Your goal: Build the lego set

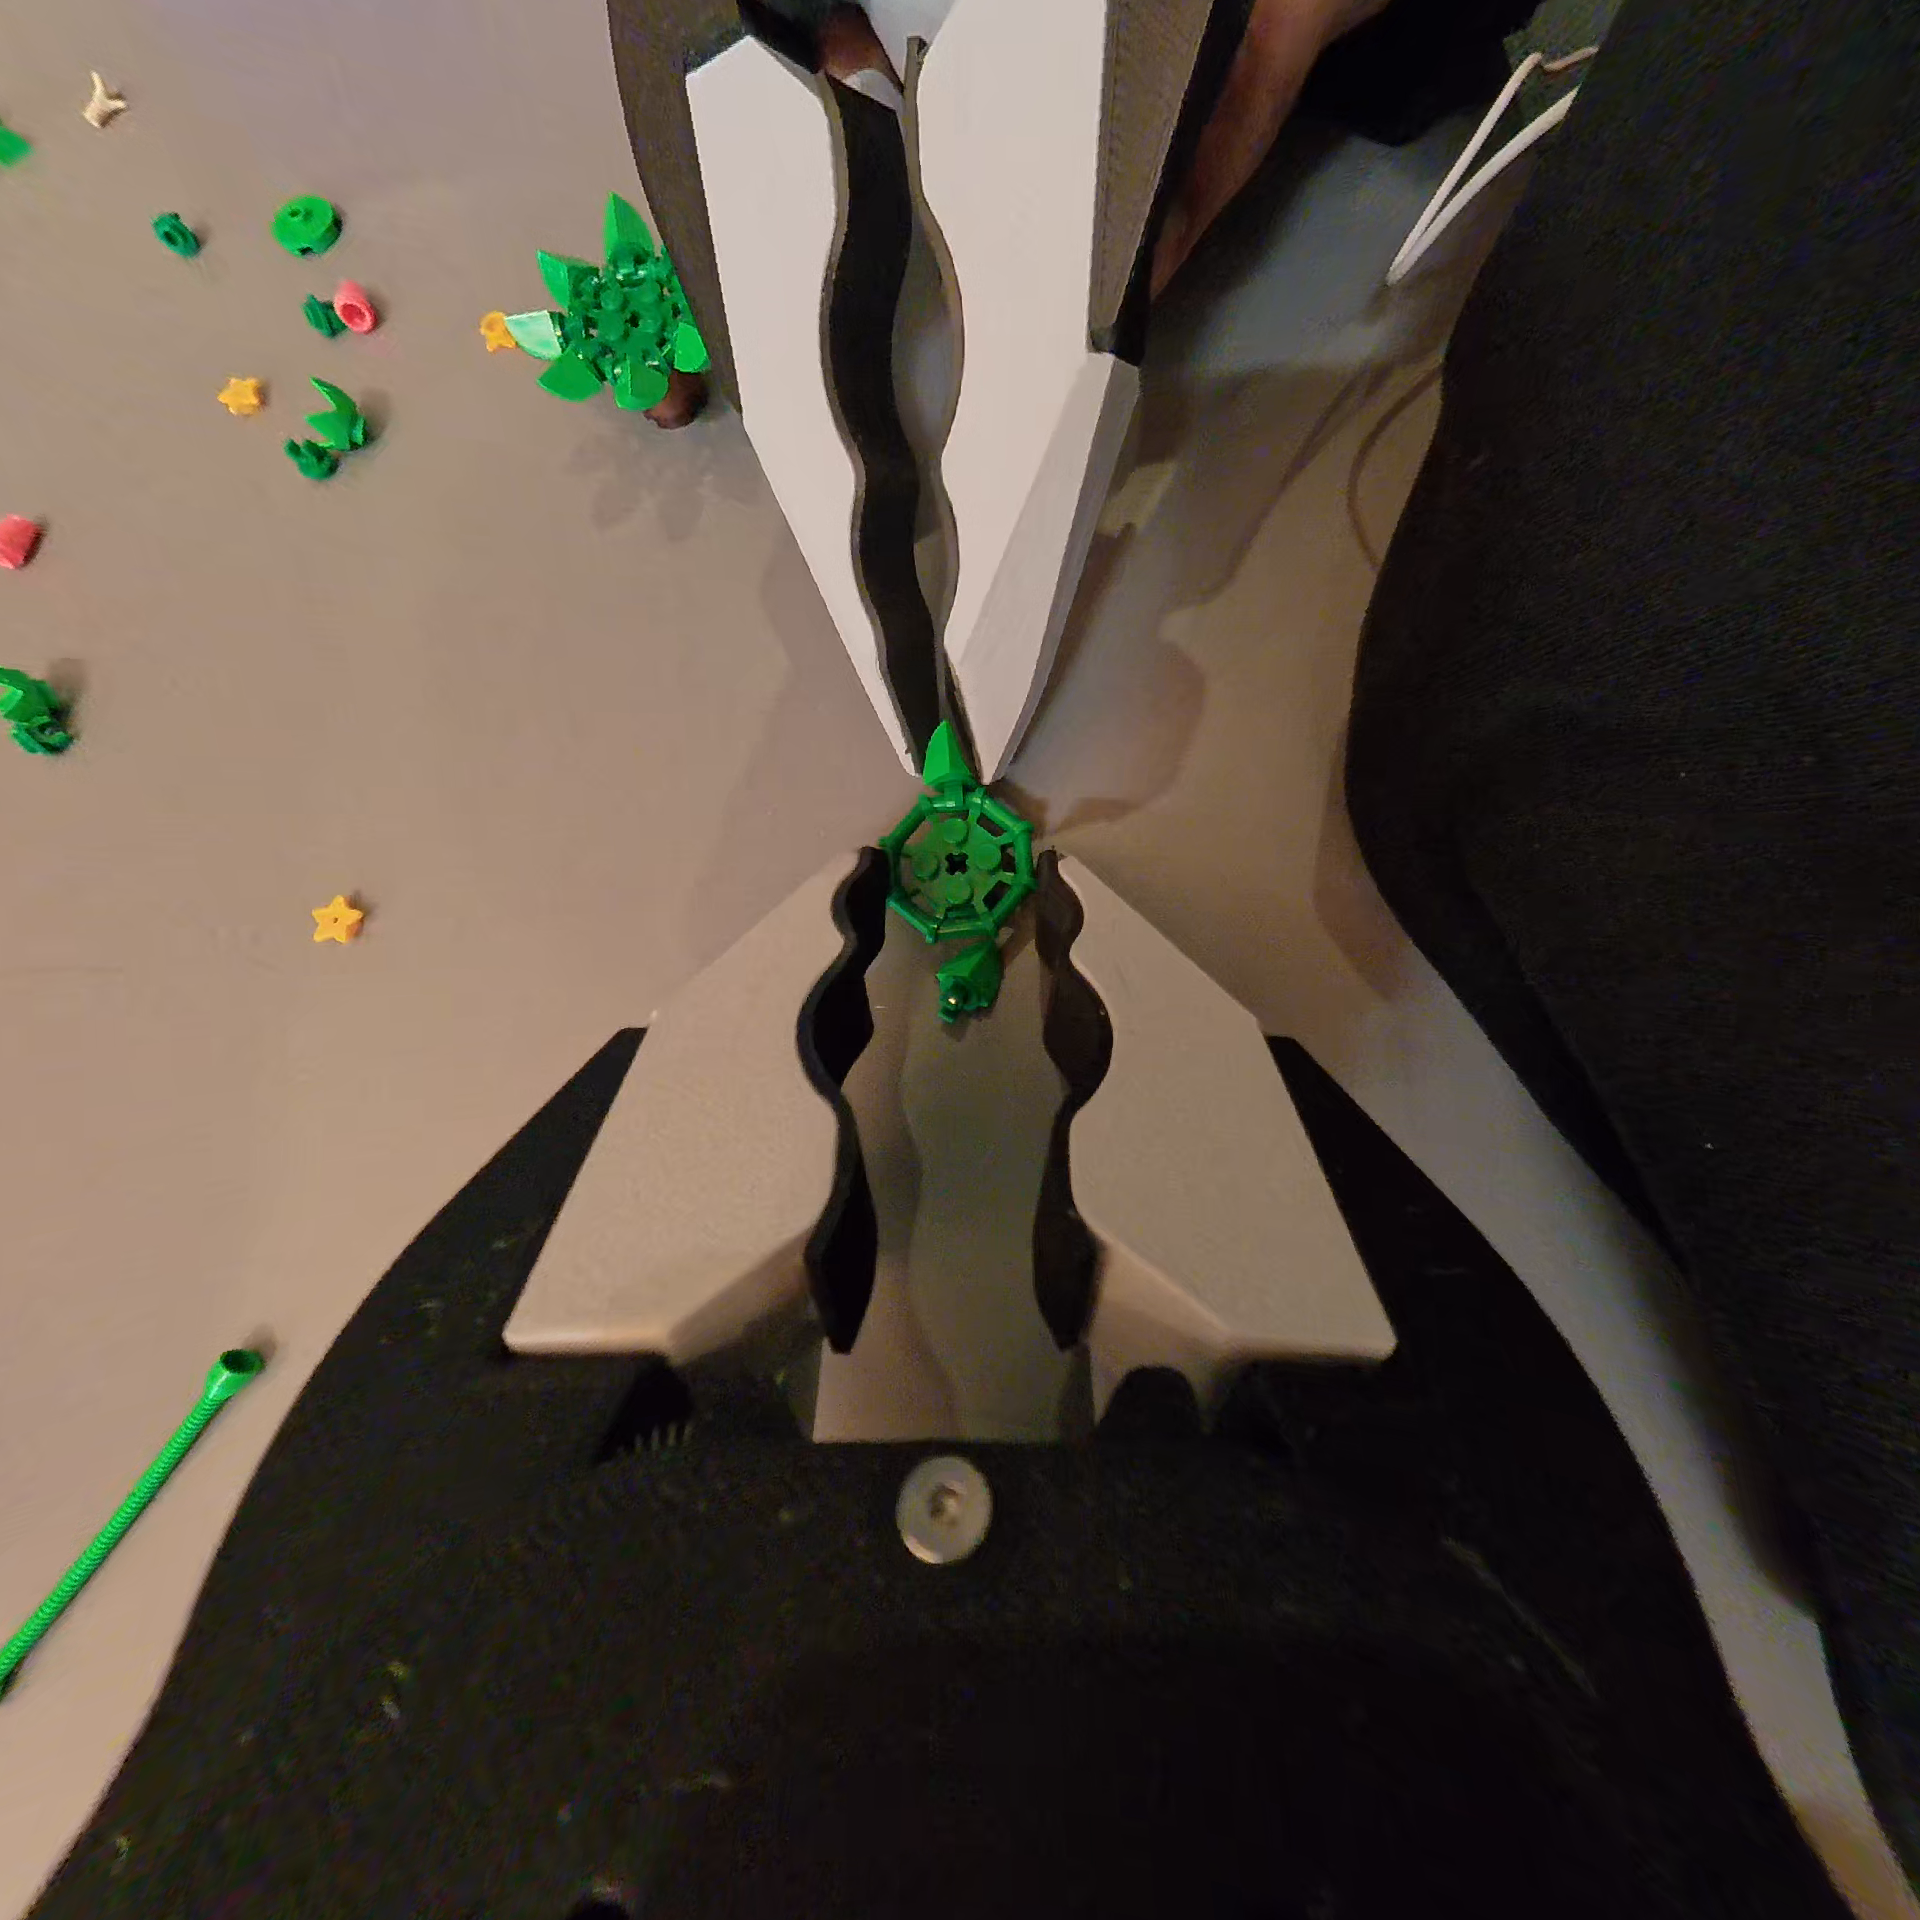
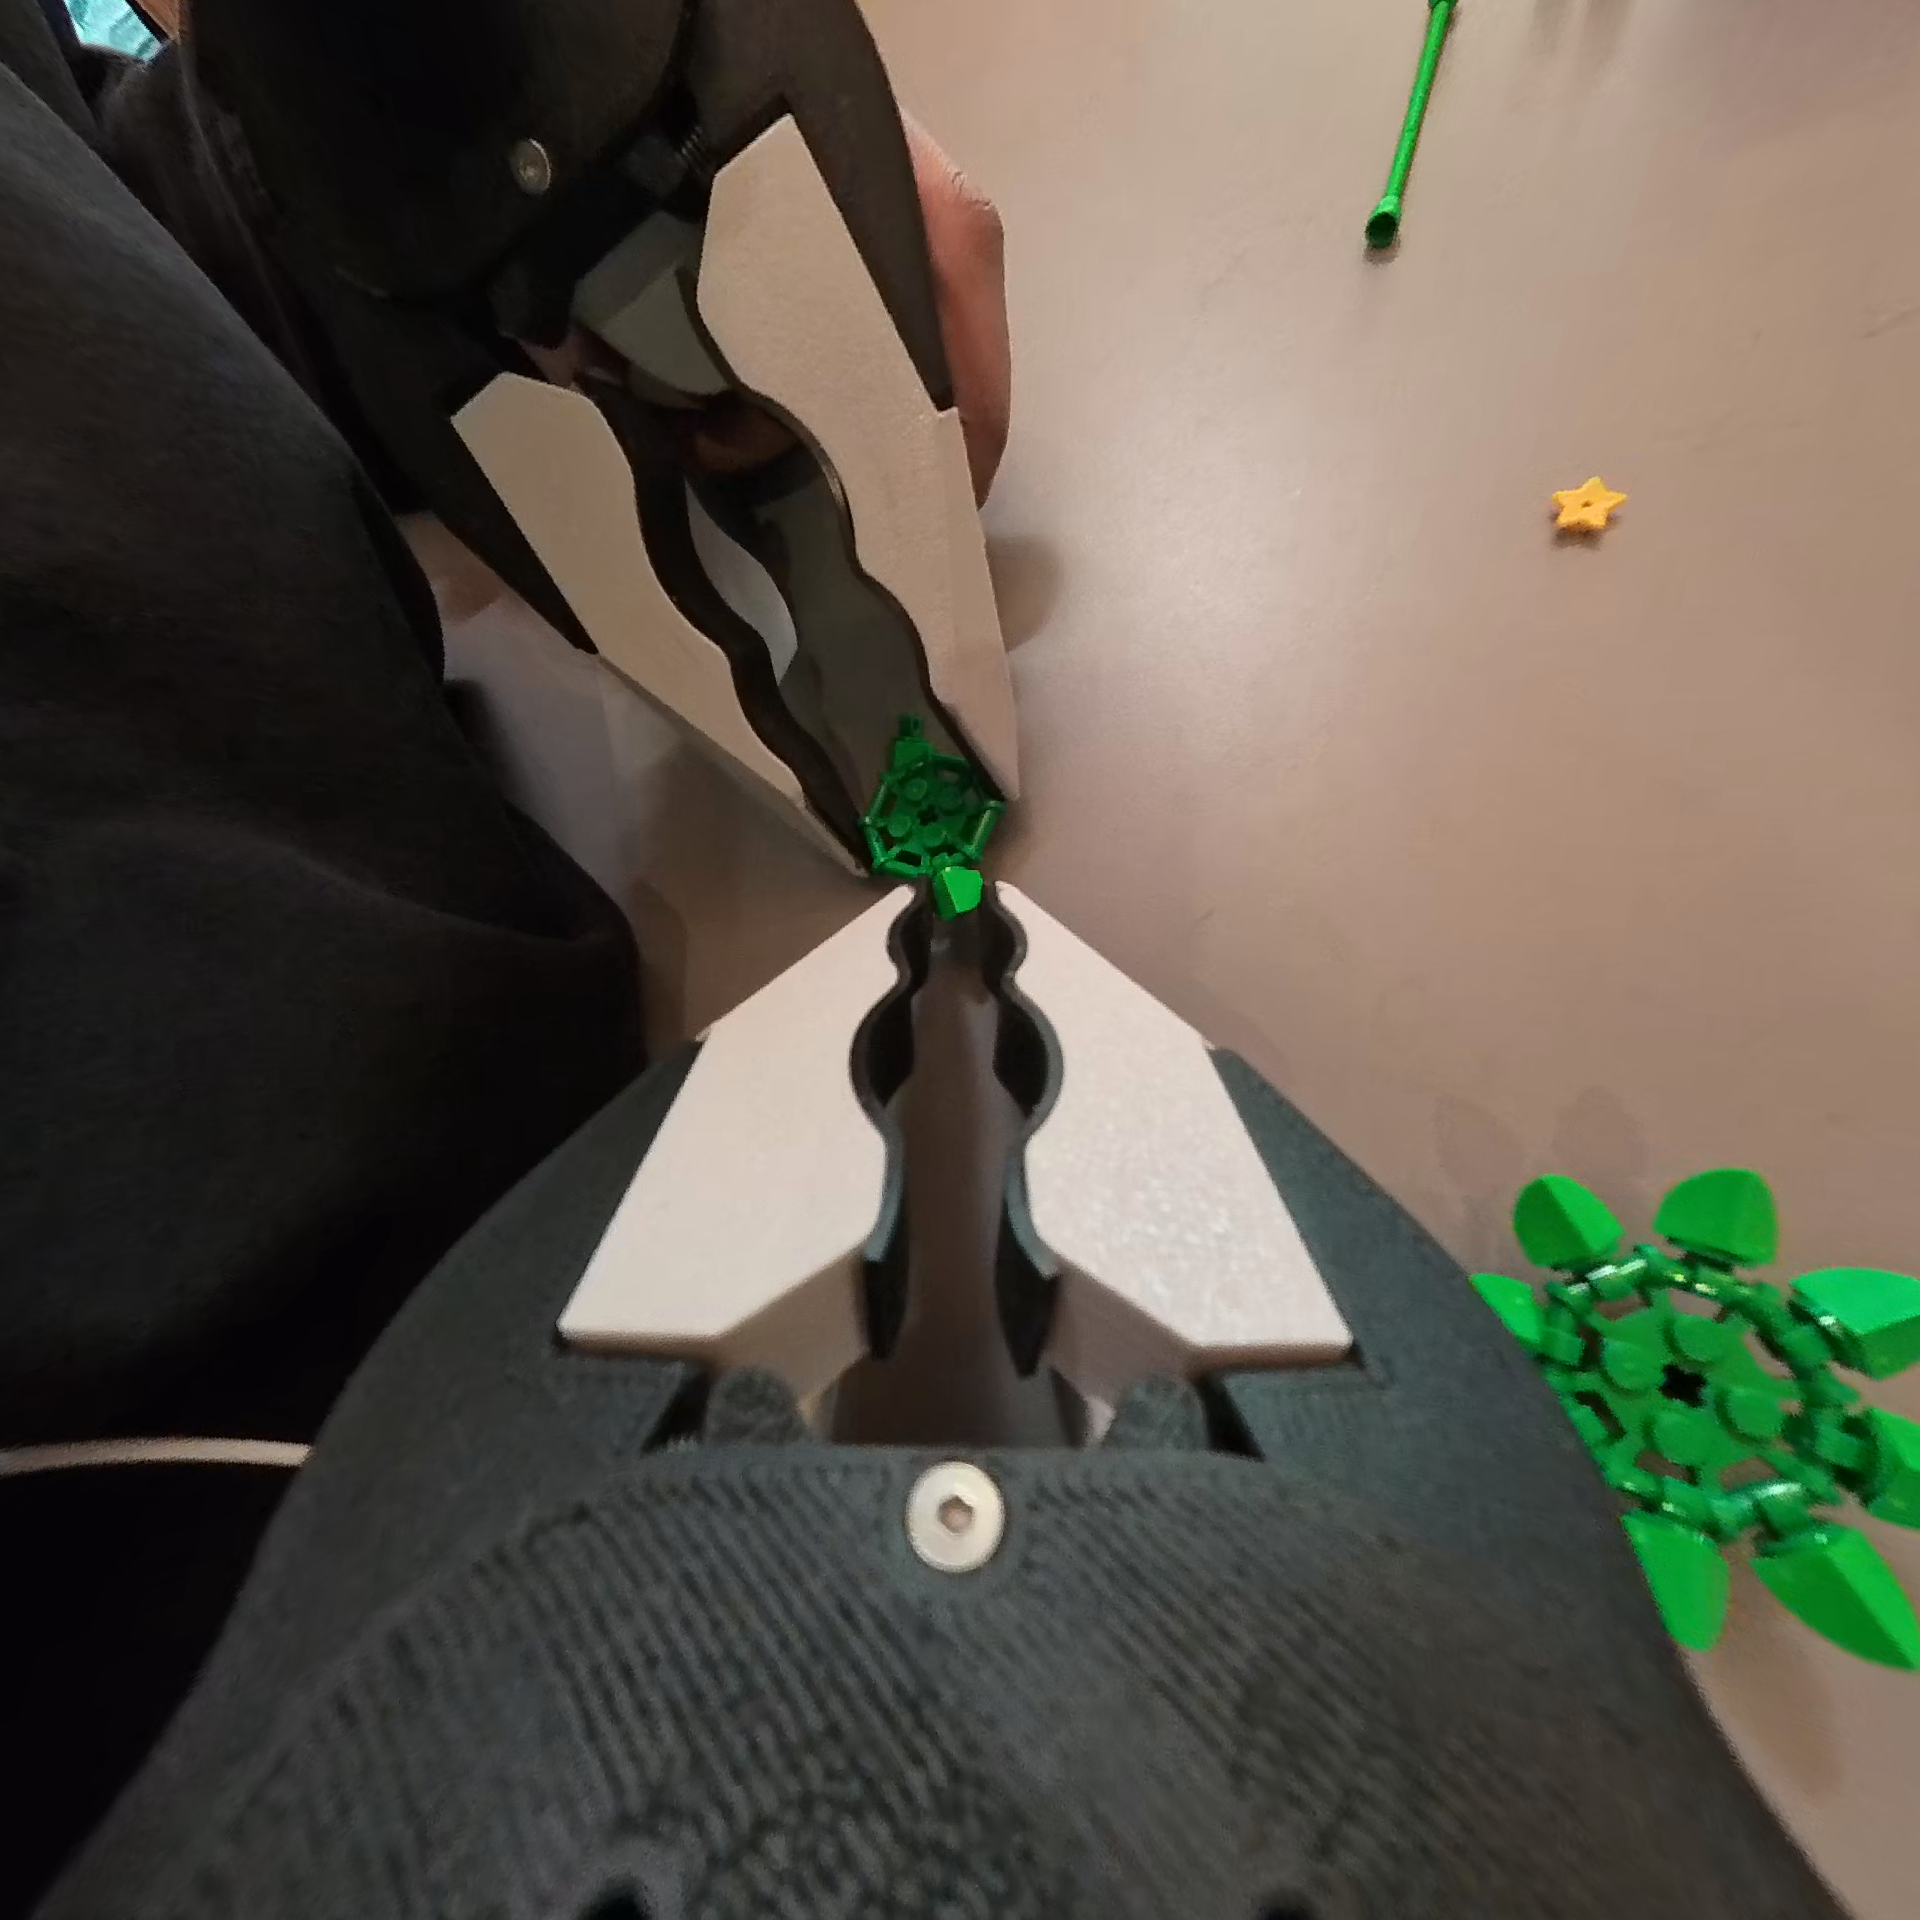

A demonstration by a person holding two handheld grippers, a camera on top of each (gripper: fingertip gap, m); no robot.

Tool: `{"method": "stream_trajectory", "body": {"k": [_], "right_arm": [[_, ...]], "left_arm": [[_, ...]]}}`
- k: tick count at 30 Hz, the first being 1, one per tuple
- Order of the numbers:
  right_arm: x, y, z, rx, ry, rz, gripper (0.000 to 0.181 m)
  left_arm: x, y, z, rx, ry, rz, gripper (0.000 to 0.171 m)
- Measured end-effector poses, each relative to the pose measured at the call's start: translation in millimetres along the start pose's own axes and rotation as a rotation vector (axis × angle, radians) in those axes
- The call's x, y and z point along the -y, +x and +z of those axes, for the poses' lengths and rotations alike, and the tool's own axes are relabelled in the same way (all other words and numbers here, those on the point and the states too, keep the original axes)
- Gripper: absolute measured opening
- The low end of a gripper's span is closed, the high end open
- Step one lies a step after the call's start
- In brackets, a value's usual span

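Note:
My left gripper [image 1: 956, 868] is shut on a green web-shaped round plate [image 1: 956, 862], gripping its rim on both sides above the table. One green leaf [image 1: 971, 982] hangs clipped to its near edge. My right gripper [image 1: 945, 779] comes in from the top, shut on another small green leaf [image 1: 943, 764] whose clip end touches the plate's far edge. In the right wrist view, my right gripper [image 2: 954, 899] pinches the leaf [image 2: 956, 891] against the plate [image 2: 930, 810], which the left gripper [image 2: 932, 826] holds.
A built green leafy rosette [image 1: 618, 322] stands on the table, also in the right wrist view [image 2: 1714, 1392]. Loose yellow stars [image 1: 338, 920], pink pieces [image 1: 358, 307], small green parts [image 1: 307, 223] and a green flexible rod [image 1: 125, 1507] lie around. Dark clothing [image 1: 1662, 831] is close by. Both grippers' tips are close together, under 4 cm apart.

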State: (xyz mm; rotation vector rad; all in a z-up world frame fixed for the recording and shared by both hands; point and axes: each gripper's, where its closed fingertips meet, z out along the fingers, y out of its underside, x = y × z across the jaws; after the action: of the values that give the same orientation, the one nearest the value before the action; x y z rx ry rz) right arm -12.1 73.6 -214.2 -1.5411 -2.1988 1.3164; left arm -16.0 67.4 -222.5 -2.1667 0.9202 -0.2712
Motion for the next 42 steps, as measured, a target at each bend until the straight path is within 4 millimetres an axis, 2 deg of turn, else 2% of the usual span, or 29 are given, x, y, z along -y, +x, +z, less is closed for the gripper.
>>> {"method": "stream_trajectory", "body": {"k": [16,20,24,27,30,34,38,40,42], "right_arm": [[0,1,-2,0.007,0.025,0.080,0.009],[2,3,-4,-0.014,0.043,0.084,0.014],[5,8,-8,-0.062,0.077,0.086,0.020],[8,8,-11,-0.079,0.110,0.098,0.023],[10,5,-12,-0.085,0.133,0.103,0.026],[12,0,-12,-0.106,0.148,0.072,0.028],[11,-7,-8,-0.112,0.137,0.038,0.028],[10,-9,-6,-0.118,0.128,0.022,0.028],[9,-9,-4,-0.123,0.117,0.011,0.027]], "left_arm": [[0,-1,0,0.004,0.001,0.000,0.029],[-1,-3,0,0.002,-0.003,-0.020,0.029],[-3,-13,1,0.058,-0.014,-0.044,0.030],[-5,-23,-1,0.100,-0.016,-0.079,0.038],[-8,-28,-4,0.095,-0.017,-0.115,0.047],[-12,-34,-14,0.071,0.018,-0.166,0.049],[-11,-20,-28,-0.069,0.090,-0.189,0.039],[-8,-15,-33,-0.100,0.118,-0.178,0.029],[-8,-12,-32,-0.109,0.113,-0.155,0.027]]}}
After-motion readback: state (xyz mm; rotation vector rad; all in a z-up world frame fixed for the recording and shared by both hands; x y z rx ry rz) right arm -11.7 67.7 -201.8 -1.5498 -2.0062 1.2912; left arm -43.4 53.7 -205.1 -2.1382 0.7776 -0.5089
